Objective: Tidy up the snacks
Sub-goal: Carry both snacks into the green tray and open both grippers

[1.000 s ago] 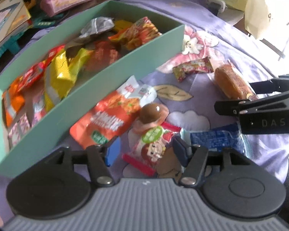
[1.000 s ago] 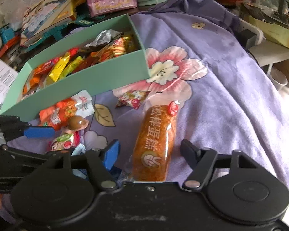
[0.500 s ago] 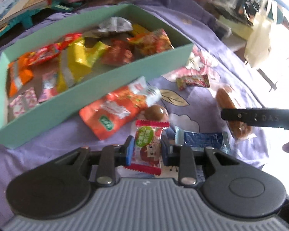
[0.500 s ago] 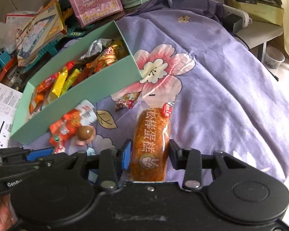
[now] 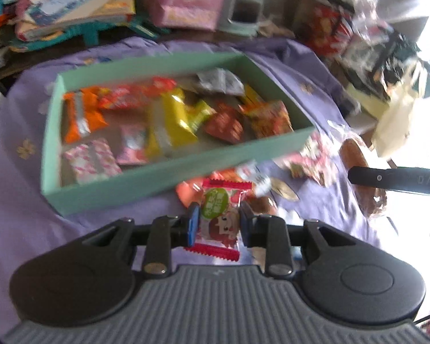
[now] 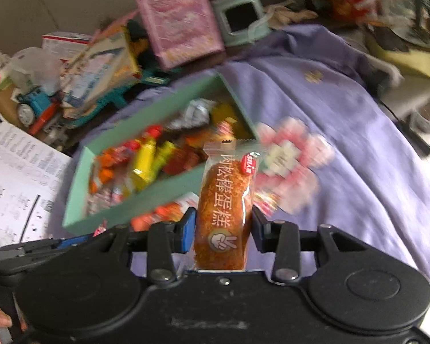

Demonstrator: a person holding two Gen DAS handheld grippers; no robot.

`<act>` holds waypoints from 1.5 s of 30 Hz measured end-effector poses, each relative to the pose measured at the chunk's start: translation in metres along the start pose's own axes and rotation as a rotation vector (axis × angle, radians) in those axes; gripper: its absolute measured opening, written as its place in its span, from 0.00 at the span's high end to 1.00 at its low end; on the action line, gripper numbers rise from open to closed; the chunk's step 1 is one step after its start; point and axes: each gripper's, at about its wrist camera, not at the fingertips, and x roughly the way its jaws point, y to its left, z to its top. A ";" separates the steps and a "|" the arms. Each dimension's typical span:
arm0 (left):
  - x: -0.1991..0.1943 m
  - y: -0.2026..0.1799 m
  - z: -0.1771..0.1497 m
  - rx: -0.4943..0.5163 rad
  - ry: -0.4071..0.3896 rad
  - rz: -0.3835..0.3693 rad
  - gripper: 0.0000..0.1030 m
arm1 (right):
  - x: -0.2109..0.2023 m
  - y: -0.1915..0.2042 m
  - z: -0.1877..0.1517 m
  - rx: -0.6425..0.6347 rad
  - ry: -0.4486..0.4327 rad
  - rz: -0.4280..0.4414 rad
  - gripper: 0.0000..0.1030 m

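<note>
Cake roll [image 6: 225,200], soft, crushable, clamped mid-length at frame centre by right gripper [image 6: 223,226]; gentle squeeze advised. Candy packet [image 5: 219,218], light, crinkly, slippery, pinched lower centre by left gripper [image 5: 218,223]. Green box [image 5: 163,177] seen upper left, half filled.

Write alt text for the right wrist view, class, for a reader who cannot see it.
The right gripper is shut on a wrapped orange cake roll, held above a purple flowered cloth. Behind it lies an open green box filled with bright snack packets.
</note>
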 end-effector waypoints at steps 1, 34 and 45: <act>-0.004 0.006 0.004 -0.009 -0.014 0.011 0.73 | 0.004 0.007 0.006 -0.012 -0.004 0.011 0.62; 0.063 0.090 0.096 -0.114 -0.067 0.310 0.00 | 0.126 0.078 0.082 -0.038 0.038 0.104 0.00; 0.055 0.080 0.073 -0.136 -0.015 0.286 0.00 | 0.100 0.055 0.069 0.022 0.034 0.072 0.00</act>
